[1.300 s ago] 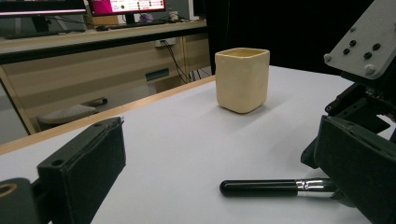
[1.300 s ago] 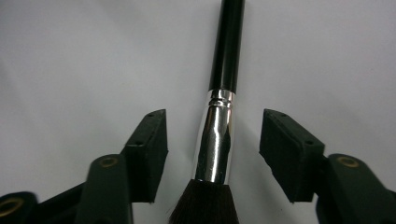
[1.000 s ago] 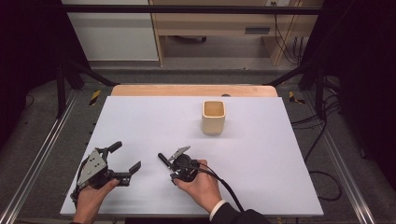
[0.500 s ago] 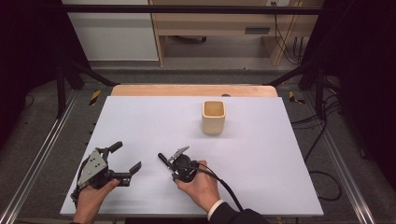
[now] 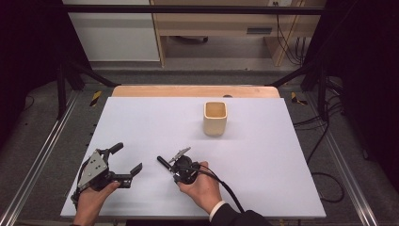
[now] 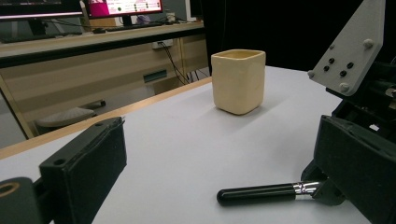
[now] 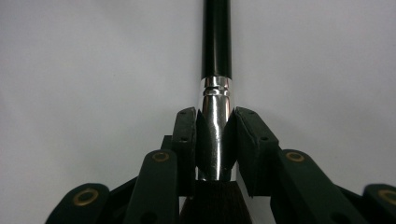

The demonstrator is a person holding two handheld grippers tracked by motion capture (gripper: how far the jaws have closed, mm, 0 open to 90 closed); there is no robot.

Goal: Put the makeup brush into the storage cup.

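White table (image 5: 141, 117): brush (image 7: 216, 116) lies clamped by its metal ferrule in the right gripper (image 7: 215, 140), handle pointing away. Jaws just closed onto it; both hands unmoved. Left gripper (image 5: 124, 162): wide, empty.

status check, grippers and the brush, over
Right gripper just closed, clamped on brush ferrule. Left gripper open, empty. Cup upright further back on the table, path to it clear.

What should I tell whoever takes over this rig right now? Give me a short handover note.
Right gripper: its jaws have just closed on the silver ferrule of the makeup brush; the brush lies low over the white table, handle pointing away from the hand.
Left gripper: open, holding nothing, at the near left.
Beige cup: upright and apart from both grippers, farther back.
Done: brush gripped.
Left: probably carry it to the cup.
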